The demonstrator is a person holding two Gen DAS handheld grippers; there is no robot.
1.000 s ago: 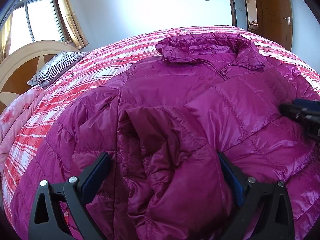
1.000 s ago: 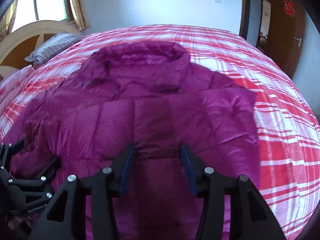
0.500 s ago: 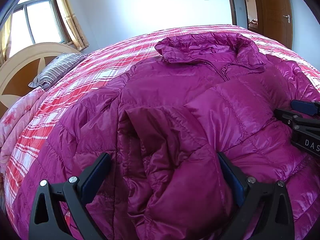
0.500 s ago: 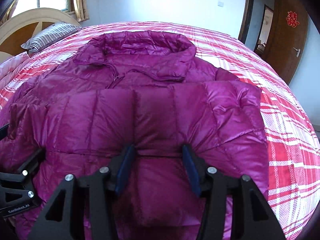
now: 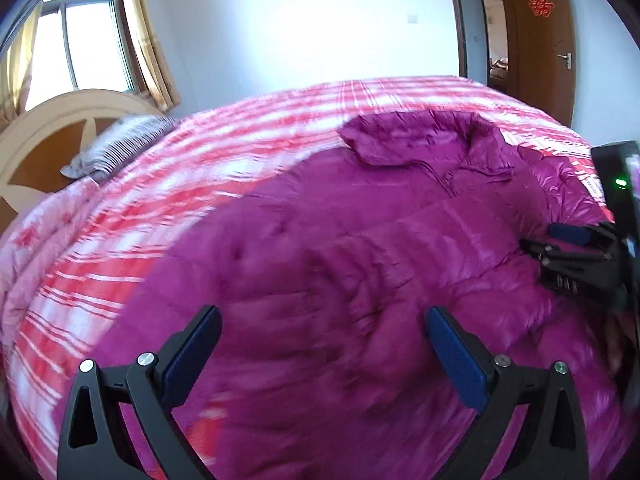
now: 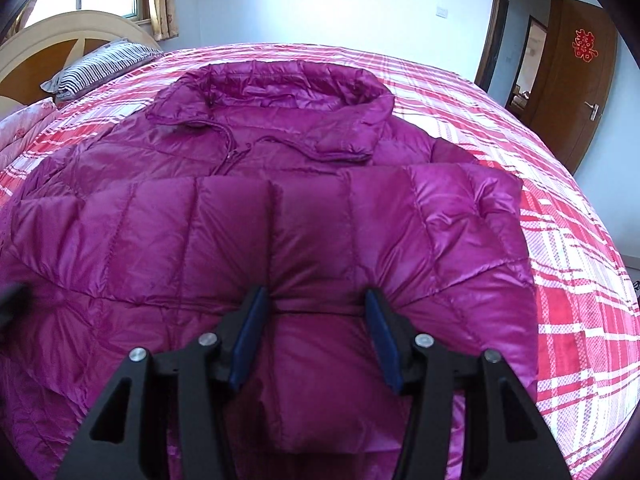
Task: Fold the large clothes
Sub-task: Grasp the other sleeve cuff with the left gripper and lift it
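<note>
- The magenta down jacket [image 6: 248, 216] lies front-up across the red plaid bed [image 6: 568, 264], its collar [image 6: 280, 92] toward the far wall and one sleeve [image 6: 312, 216] folded across the chest.
- The right tool [image 6: 316, 312] is clenched on a puffy fold of that sleeve, the fabric puckering at both pads.
- The left tool [image 5: 320, 348] is released, jaws wide, hovering over the jacket with nothing between them; this view is blurred.
- Likely step: settling the sleeve fold flat.
- Done well, the right tool would lay the sleeve square to the quilting seams before letting go, since slick down fabric tends to spring back.
- The left tool could press trapped air out.
</note>
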